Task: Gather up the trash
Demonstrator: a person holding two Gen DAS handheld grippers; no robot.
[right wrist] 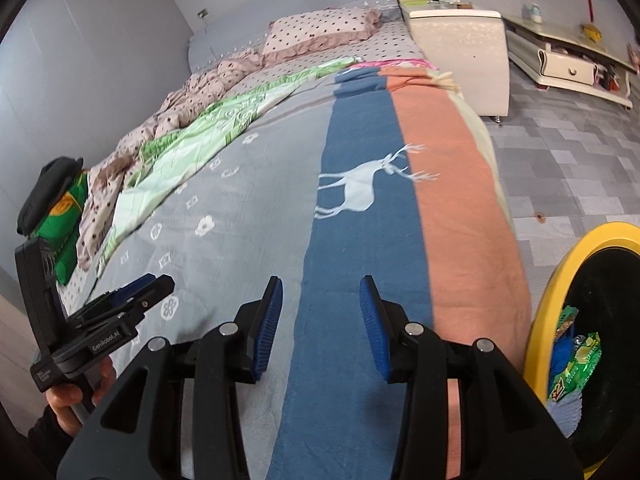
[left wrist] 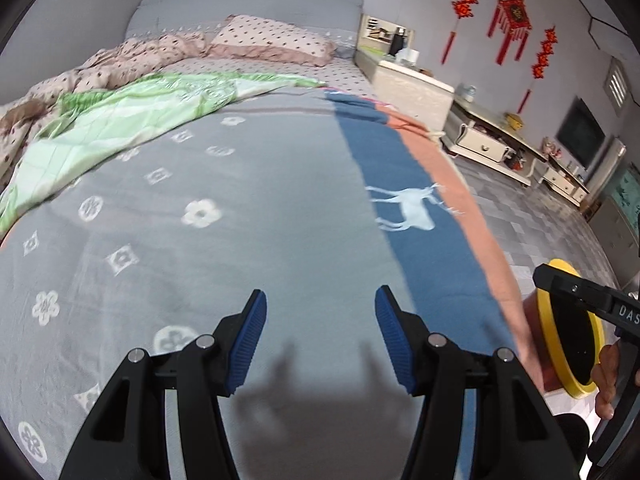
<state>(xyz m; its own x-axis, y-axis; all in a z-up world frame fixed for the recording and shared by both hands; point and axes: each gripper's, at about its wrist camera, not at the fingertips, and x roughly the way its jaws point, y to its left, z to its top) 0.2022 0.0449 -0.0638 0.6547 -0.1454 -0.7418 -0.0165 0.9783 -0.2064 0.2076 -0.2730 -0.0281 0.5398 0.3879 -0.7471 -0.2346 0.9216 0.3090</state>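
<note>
Here: right hand-held gripper (right wrist: 320,320) agape, empty | trash (right wrist: 576,364) in yellow bin (right wrist: 548,308), right of it

blanket (left wrist: 248,248) – matt woven cloth | bin (right wrist: 560,276), lower right – glossy yellow plastic rim | wrappers (right wrist: 576,364) – shiny film | gripper pads (left wrist: 250,340) – ribbed blue rubber

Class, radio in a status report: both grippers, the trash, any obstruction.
Left gripper open, empty. Right gripper open, empty. Green snack wrappers inside yellow-rimmed black bin beside bed. No trash visible on grey patterned bedspread; nothing blocking.
</note>
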